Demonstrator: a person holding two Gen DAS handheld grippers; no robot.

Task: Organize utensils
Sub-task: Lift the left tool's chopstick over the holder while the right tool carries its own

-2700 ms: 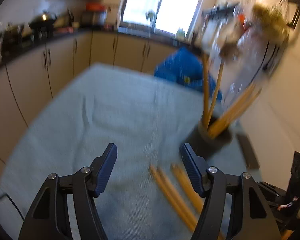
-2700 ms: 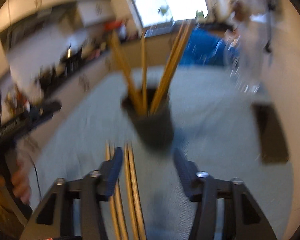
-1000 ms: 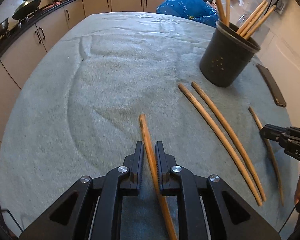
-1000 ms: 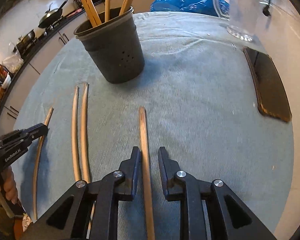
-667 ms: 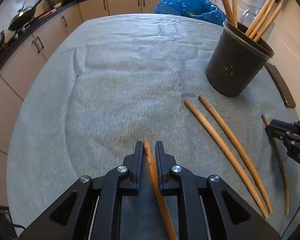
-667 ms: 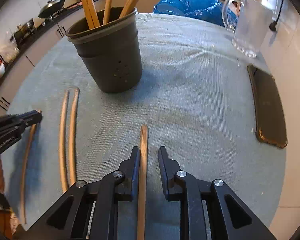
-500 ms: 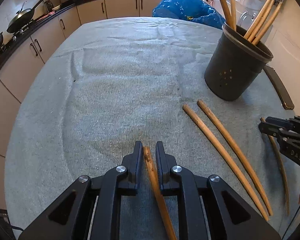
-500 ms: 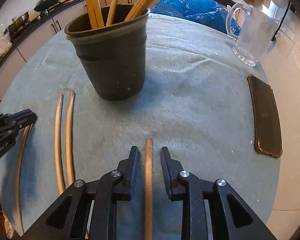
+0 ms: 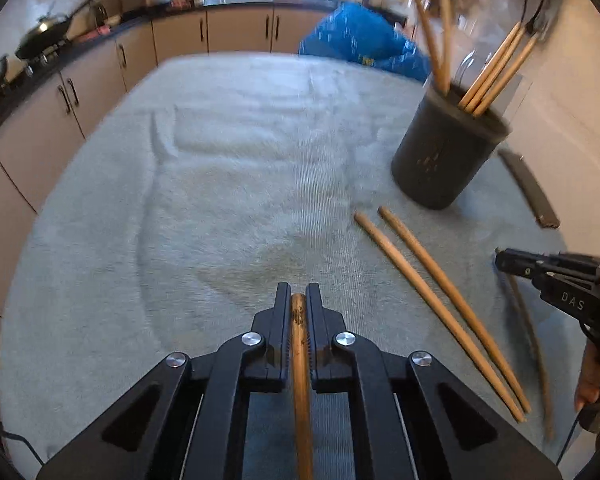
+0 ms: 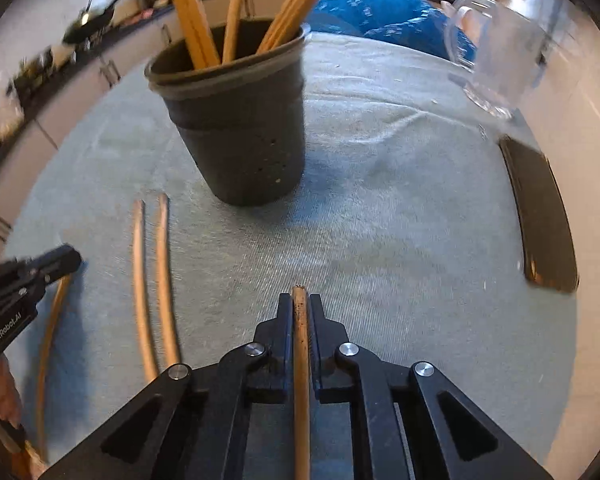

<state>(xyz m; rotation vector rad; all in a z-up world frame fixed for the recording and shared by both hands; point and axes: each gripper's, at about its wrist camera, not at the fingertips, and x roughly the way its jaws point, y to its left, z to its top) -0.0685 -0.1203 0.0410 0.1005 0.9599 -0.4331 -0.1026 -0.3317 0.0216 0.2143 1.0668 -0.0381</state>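
We lose the lower ends of both held chopsticks [image 9: 300,360] [image 10: 300,360] at the frame bottoms; the glass jug [image 10: 500,48] is motion-blurred.

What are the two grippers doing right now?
Left gripper: shut on a wooden stick.
Right gripper: shut on another wooden stick.

Grey-clothed table [image 9: 228,184] bears holder [image 9: 444,160], loose chopsticks [image 9: 440,300], perhaps a phone [image 10: 544,216].

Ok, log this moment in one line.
left tool: shut on chopstick | right tool: shut on chopstick | holder: upright | two chopsticks: on cloth
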